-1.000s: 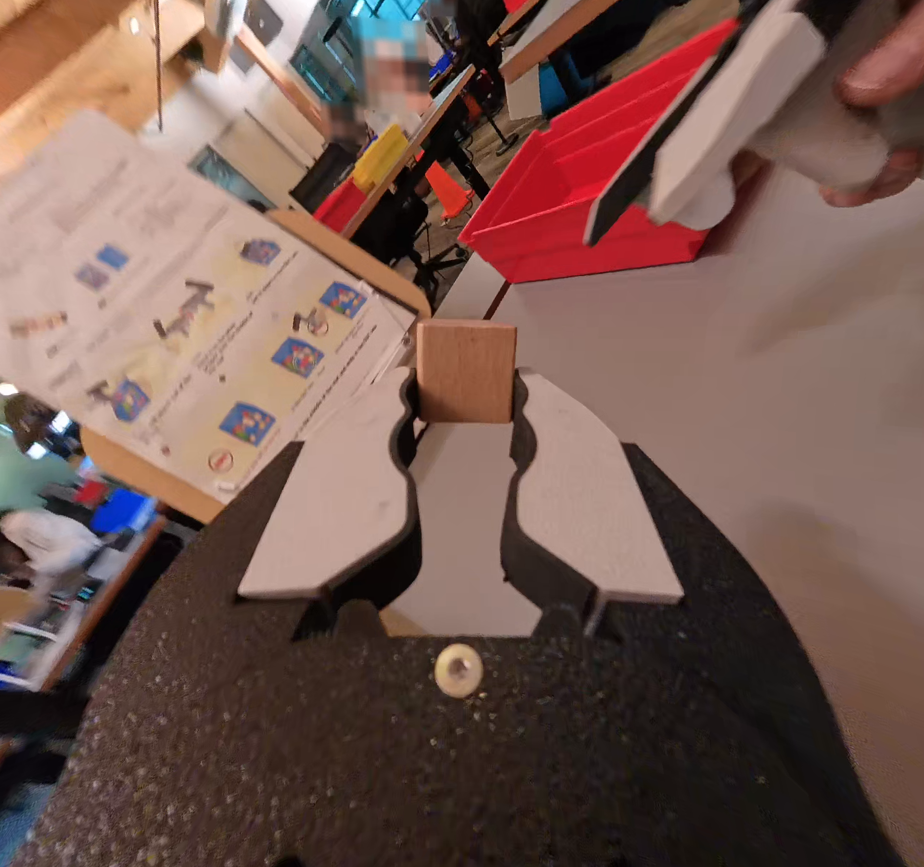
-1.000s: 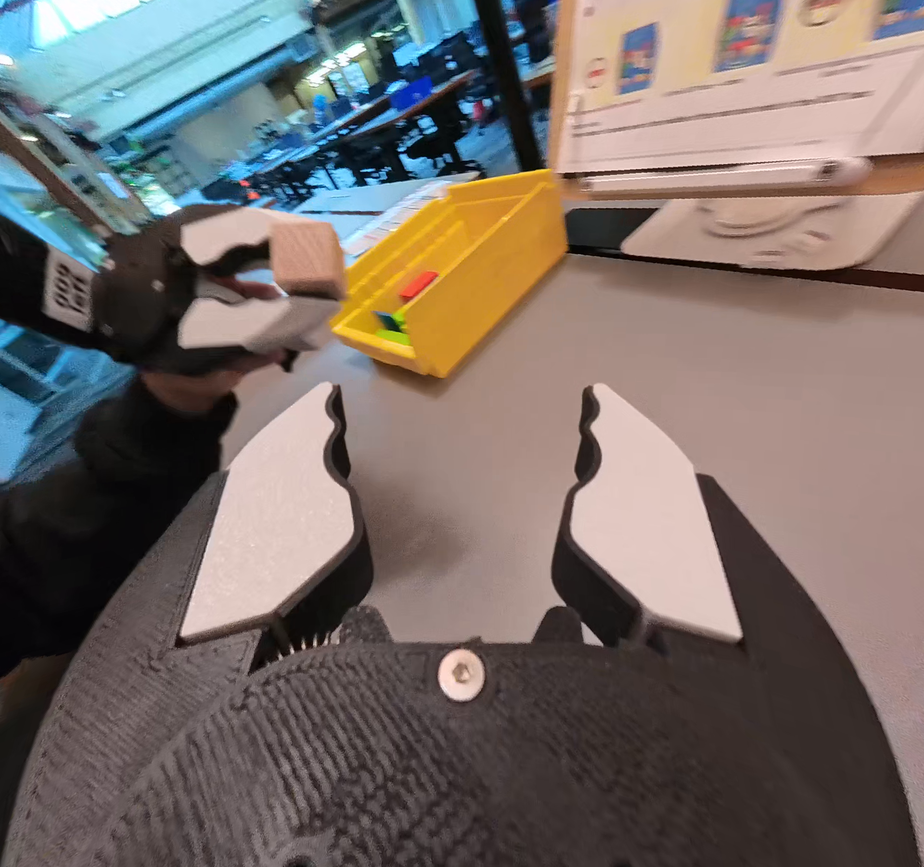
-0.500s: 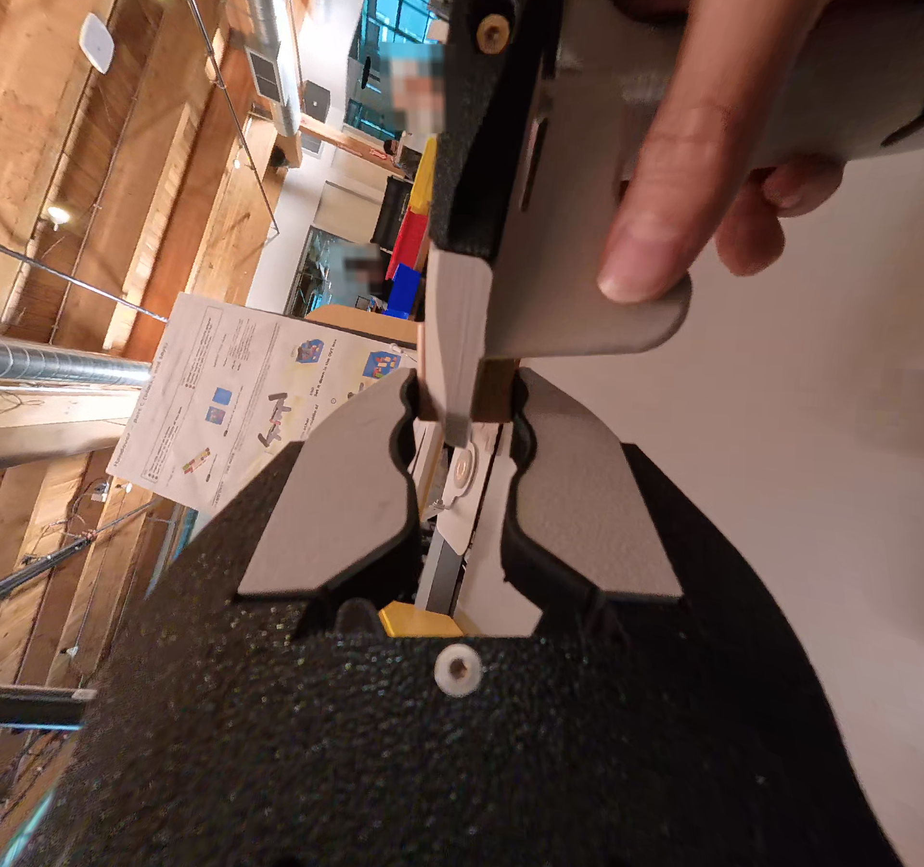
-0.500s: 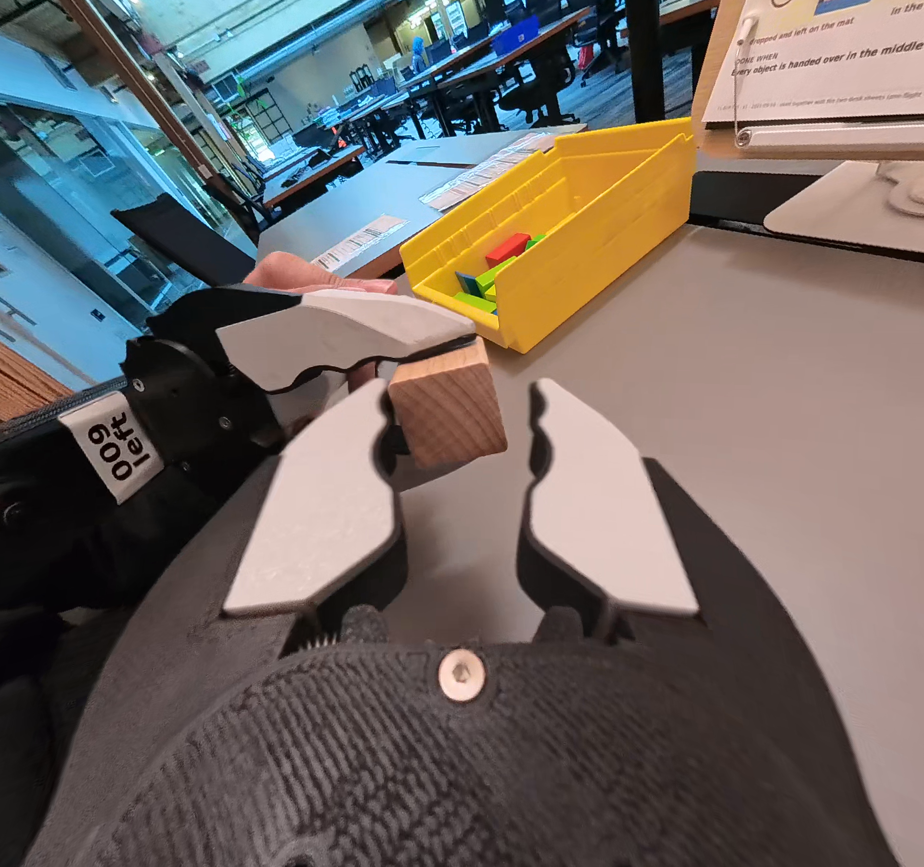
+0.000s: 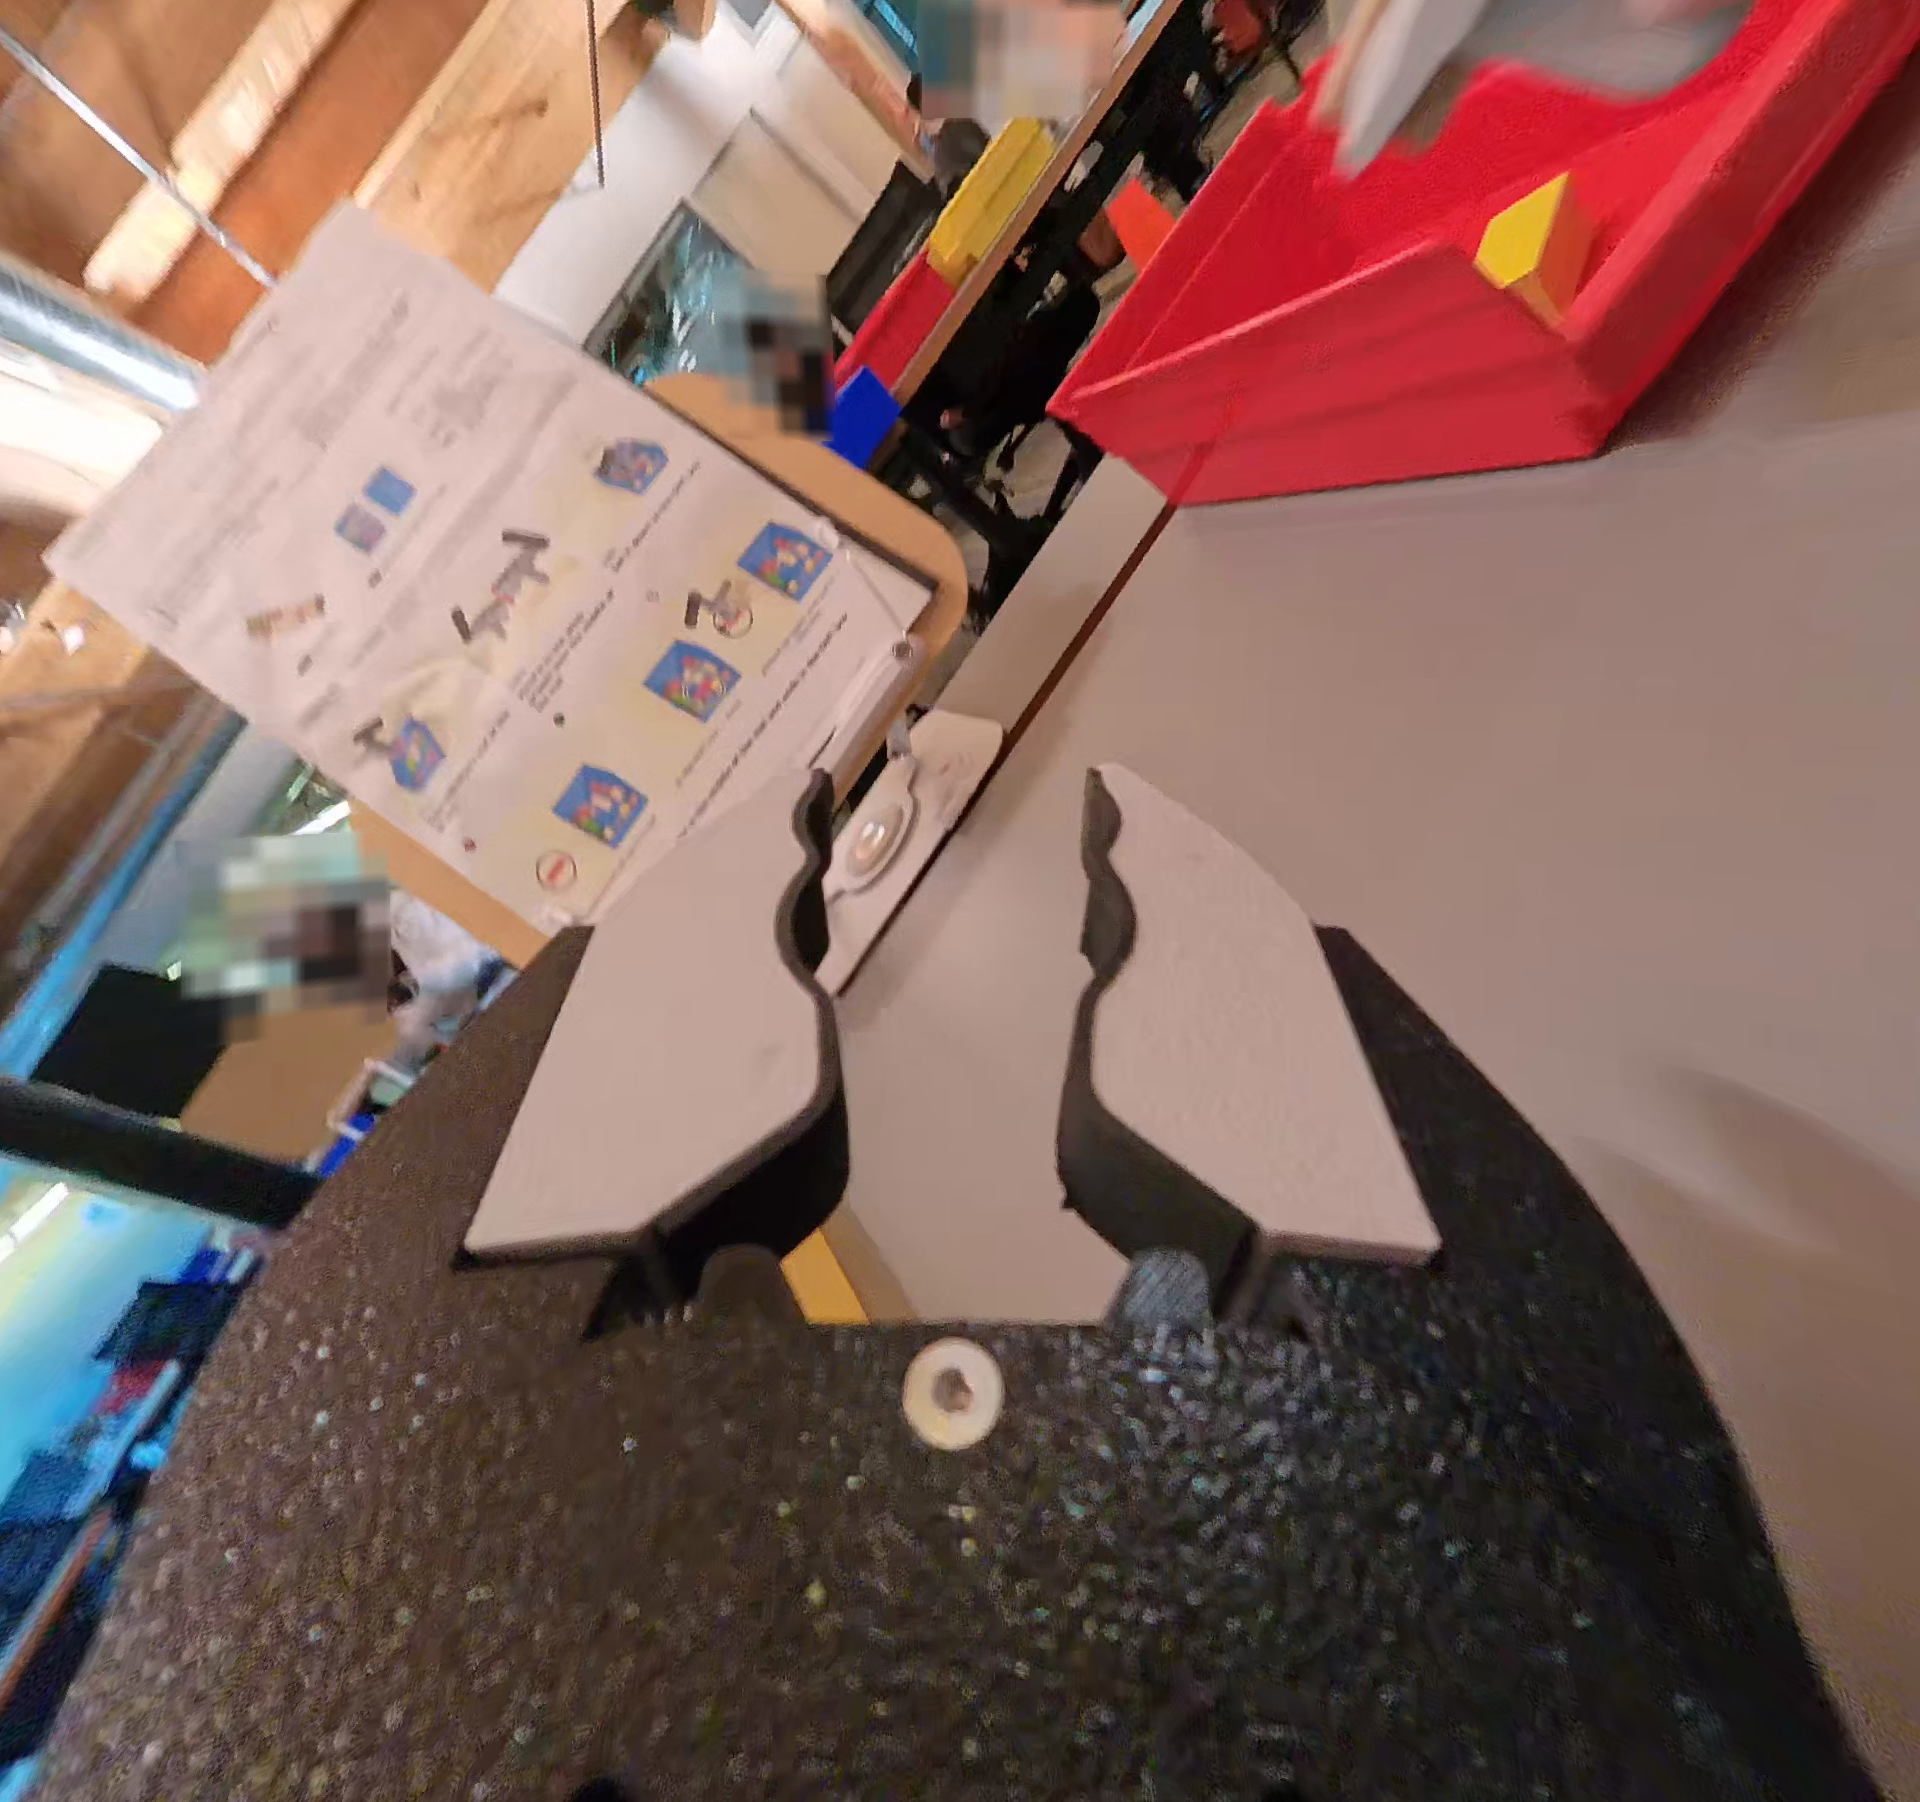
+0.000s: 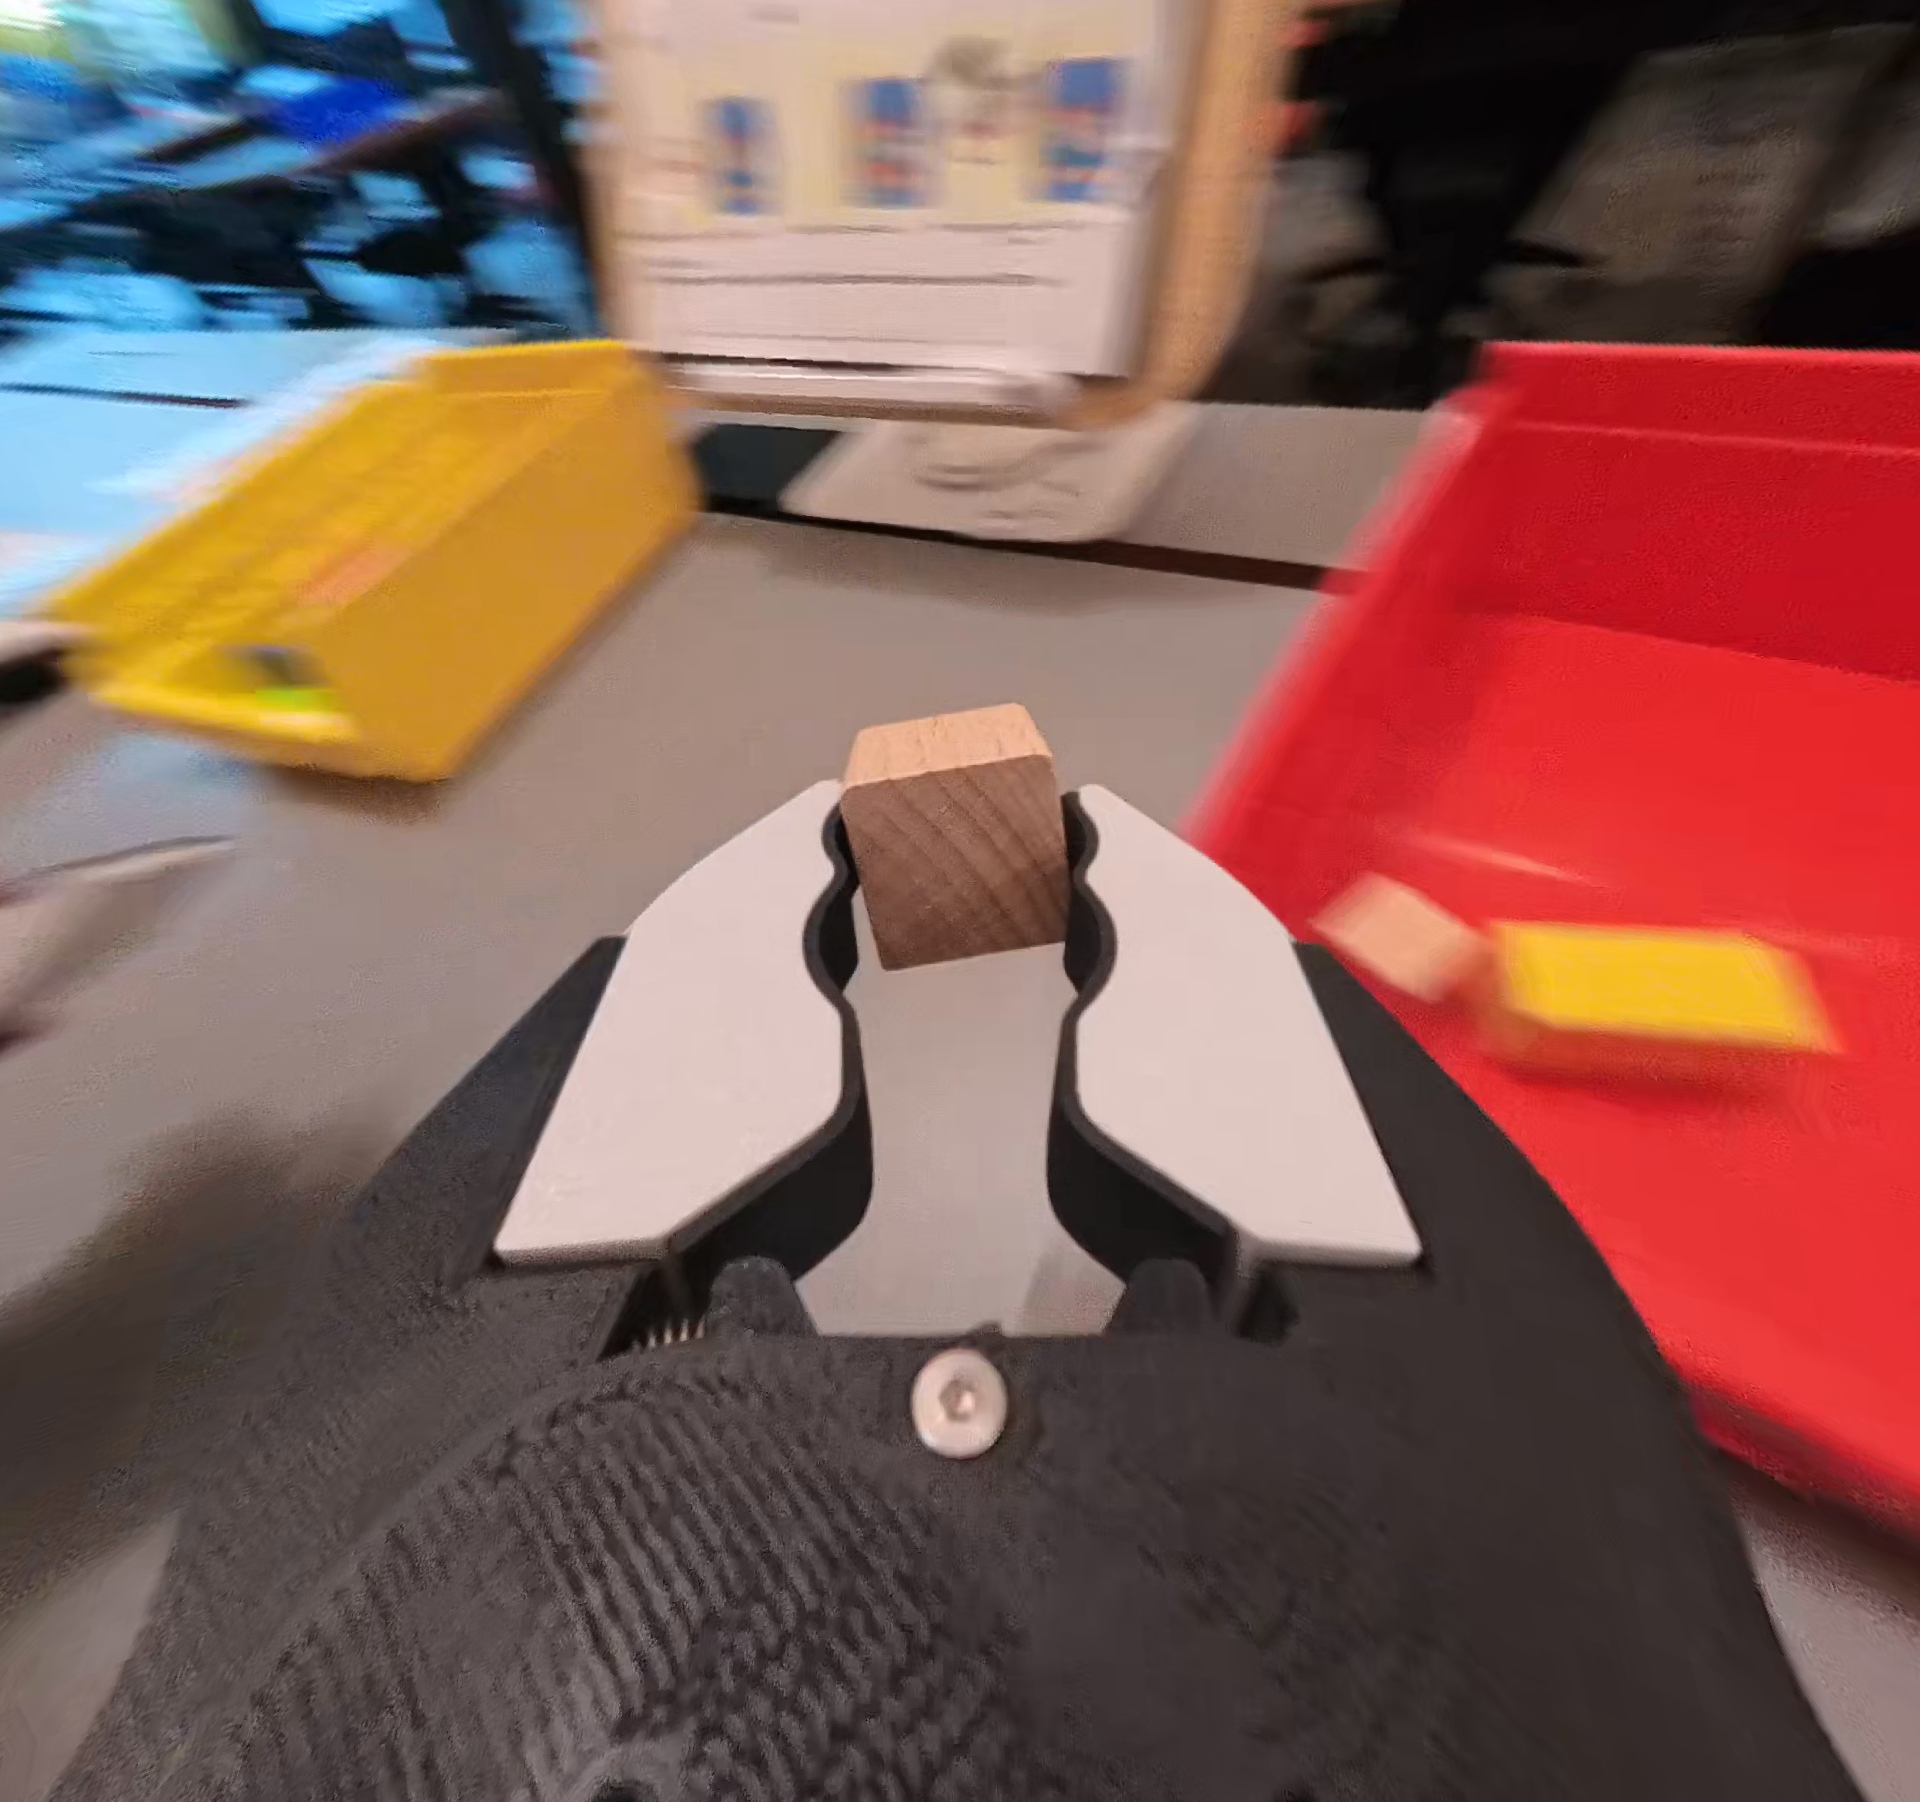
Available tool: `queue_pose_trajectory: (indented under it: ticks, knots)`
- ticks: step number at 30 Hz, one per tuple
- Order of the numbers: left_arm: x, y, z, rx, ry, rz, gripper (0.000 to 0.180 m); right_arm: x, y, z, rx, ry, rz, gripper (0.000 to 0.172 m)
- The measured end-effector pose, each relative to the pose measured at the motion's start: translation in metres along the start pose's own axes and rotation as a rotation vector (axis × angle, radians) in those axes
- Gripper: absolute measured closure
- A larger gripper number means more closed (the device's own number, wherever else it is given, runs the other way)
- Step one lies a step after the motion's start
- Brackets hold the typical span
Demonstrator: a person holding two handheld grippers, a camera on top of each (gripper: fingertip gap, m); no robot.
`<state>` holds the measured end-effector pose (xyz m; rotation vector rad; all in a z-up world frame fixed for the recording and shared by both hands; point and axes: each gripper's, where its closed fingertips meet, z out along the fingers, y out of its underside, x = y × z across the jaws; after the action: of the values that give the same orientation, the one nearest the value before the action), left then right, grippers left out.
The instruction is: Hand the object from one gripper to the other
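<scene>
My right gripper (image 6: 958, 822) is shut on a plain wooden cube (image 6: 951, 843); both pads press its sides, and it is held above the grey table (image 6: 644, 817) next to the red bin (image 6: 1662, 817). My left gripper (image 5: 951, 807) is open and empty above the table (image 5: 1455, 817). In the left wrist view the right gripper (image 5: 1423, 38) shows blurred at the top right, over the red bin (image 5: 1351, 318).
A yellow bin (image 6: 395, 568) stands at the left in the right wrist view. The red bin holds a yellow block (image 6: 1652, 994) and a wooden block (image 6: 1397, 931). A clipboard with an instruction sheet (image 5: 468, 589) stands at the table's far edge.
My right gripper closed on the wooden cube while my left gripper held it. My left gripper then opened and let go. The right gripper has swung away toward the red bin with the cube.
</scene>
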<state>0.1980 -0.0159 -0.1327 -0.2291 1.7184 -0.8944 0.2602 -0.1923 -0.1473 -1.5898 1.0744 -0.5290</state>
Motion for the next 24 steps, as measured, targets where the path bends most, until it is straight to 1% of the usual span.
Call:
queue_pose_trajectory:
  ticks: [2, 4, 7, 12, 16, 17, 19, 22, 24]
  knots:
    - [-0.002, 0.013, -0.001, -0.044, 0.009, -0.049, 0.137, 0.062, 0.013, -0.014, -0.042, 0.206, -0.001, 0.134]
    - [-0.002, 0.024, -0.002, -0.079, 0.015, -0.115, 0.139, 0.109, 0.030, -0.028, -0.097, 0.376, 0.004, 0.134]
    - [0.001, 0.032, -0.004, -0.095, 0.053, -0.222, 0.140, 0.147, 0.041, -0.041, -0.116, 0.528, -0.011, 0.134]
    - [0.003, 0.038, -0.005, -0.103, 0.088, -0.318, 0.142, 0.161, 0.044, -0.044, -0.154, 0.645, -0.115, 0.137]
    - [0.005, 0.044, -0.006, -0.126, 0.095, -0.336, 0.142, 0.158, 0.048, -0.037, -0.142, 0.620, -0.099, 0.137]
    - [0.006, 0.046, -0.007, -0.132, 0.097, -0.343, 0.142, 0.157, 0.048, -0.036, -0.133, 0.611, -0.090, 0.133]
    - [0.004, 0.051, -0.008, -0.148, 0.096, -0.367, 0.141, 0.157, 0.045, -0.037, -0.117, 0.619, -0.077, 0.115]
    - [-0.009, 0.063, -0.012, -0.176, 0.077, -0.425, 0.142, 0.154, 0.042, -0.039, -0.102, 0.606, -0.064, 0.108]
    - [-0.029, 0.078, -0.016, -0.226, 0.038, -0.474, 0.143, 0.150, 0.037, -0.040, -0.083, 0.588, -0.048, 0.101]
